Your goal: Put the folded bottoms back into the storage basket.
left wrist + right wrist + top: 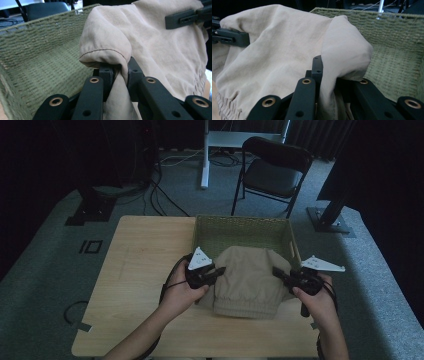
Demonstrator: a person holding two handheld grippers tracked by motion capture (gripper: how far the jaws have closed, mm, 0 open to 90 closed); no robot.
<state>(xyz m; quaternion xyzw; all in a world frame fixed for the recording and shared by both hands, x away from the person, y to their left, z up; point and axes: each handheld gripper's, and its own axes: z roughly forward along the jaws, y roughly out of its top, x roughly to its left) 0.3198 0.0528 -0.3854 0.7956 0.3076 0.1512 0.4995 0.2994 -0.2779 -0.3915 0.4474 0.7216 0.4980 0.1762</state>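
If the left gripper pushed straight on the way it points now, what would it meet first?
The left gripper is already shut on the beige garment, so it would push into more of that cloth first. Beyond it, probably the right gripper, though depth is unclear.

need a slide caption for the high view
Left gripper and right gripper each pinch a side of a beige fabric garment over a green woven basket.

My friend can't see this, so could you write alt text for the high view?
A person's two hands hold tongs, left and right, each shut on a side of a beige cloth, lifting it at a green basket on a wooden table.
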